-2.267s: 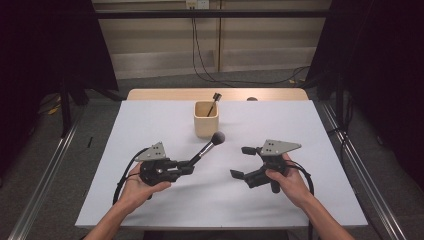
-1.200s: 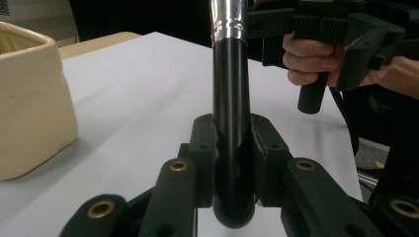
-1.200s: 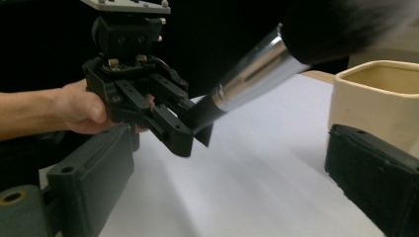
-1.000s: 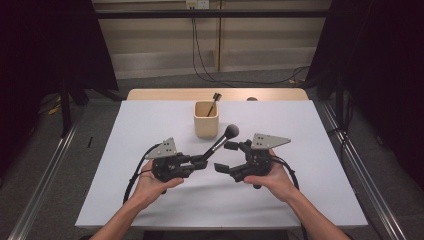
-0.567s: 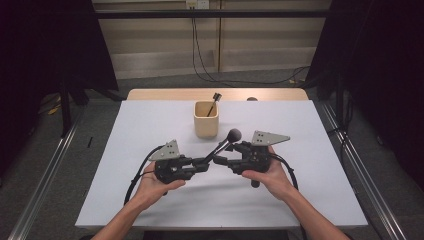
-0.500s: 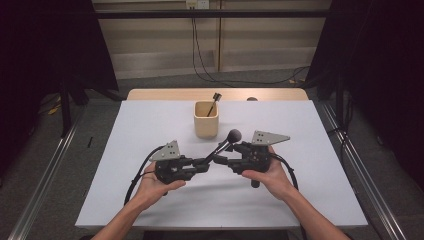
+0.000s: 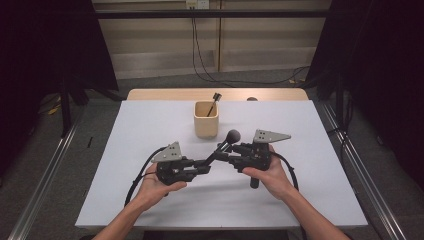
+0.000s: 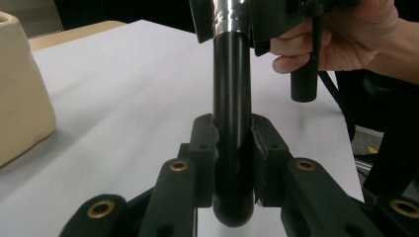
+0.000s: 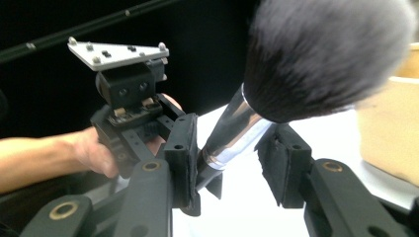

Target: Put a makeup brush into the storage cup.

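Note:
A black makeup brush [image 7: 220,149] with a chrome ferrule and a dark fluffy head [image 9: 326,54] hangs tilted over the white table [image 7: 150,125]. My left gripper [image 7: 206,165] is shut on the lower end of its handle [image 8: 232,98]; both pads press the black shaft. My right gripper [image 7: 223,151] faces it from the right, and its jaws have just been closing around the ferrule. In the right gripper view one pad [image 9: 185,158] touches the ferrule, while a narrow gap shows at the other pad [image 9: 276,163].
A cream cup [image 7: 206,120] stands just behind the brush, with a second thin brush [image 7: 215,97] leaning in it. The wooden table edge [image 7: 165,94] runs behind it. Cables trail from both grippers toward the front edge. Bare white surface lies left and right.
The right gripper came in leftward to the brush, and its jaws narrowed around the ferrule. The left gripper carried the brush toward the middle and has since held still.

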Tool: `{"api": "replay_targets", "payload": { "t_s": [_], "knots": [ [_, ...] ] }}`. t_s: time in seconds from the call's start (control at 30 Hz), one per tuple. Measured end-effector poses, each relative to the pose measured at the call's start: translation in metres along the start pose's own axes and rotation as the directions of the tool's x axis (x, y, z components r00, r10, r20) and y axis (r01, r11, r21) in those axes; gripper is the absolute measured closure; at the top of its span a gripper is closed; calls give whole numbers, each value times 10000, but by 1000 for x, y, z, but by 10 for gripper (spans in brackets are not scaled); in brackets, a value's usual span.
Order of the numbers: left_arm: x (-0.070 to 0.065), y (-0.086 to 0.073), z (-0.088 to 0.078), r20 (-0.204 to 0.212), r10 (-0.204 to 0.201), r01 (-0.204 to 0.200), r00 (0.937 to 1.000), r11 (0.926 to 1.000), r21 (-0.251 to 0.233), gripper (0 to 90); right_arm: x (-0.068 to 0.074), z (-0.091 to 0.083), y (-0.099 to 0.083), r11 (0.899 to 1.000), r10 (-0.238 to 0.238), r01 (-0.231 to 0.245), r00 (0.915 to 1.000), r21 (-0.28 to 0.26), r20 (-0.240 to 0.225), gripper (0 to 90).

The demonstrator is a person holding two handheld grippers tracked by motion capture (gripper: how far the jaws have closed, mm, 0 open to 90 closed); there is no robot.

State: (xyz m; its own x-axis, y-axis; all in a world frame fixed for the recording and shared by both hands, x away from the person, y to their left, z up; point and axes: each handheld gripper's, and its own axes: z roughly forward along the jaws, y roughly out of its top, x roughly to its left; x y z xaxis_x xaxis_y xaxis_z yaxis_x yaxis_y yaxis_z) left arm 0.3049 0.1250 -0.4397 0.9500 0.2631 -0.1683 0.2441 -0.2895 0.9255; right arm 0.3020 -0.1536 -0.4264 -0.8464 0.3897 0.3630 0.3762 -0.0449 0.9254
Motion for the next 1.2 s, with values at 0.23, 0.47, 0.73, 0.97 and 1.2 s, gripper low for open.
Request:
{"api": "replay_targets", "payload": {
  "t_s": [0.23,0.47,0.73,0.97,1.2],
  "knots": [
    [-3,1,0,-113,176,-175,9998,9998,47,746,-2,-1,0,9997,216,-220,9995,-138,-226,658],
    [-4,-2,4,-30,179,-178,9998,9997,184,739,1,1,1,9994,291,-303,9978,-188,-603,703],
    [-4,-1,3,-159,-42,43,9999,10000,61,718,1,-1,3,9996,193,-205,9977,-175,-651,707],
    [-3,0,0,-320,-159,155,9994,9998,-125,635,-2,-6,6,9996,97,-107,9991,-254,-422,708],
    [0,3,-9,-667,-366,335,9971,9983,-467,562,-7,-15,11,10000,43,-41,9994,49,-331,709]
  ]
}}
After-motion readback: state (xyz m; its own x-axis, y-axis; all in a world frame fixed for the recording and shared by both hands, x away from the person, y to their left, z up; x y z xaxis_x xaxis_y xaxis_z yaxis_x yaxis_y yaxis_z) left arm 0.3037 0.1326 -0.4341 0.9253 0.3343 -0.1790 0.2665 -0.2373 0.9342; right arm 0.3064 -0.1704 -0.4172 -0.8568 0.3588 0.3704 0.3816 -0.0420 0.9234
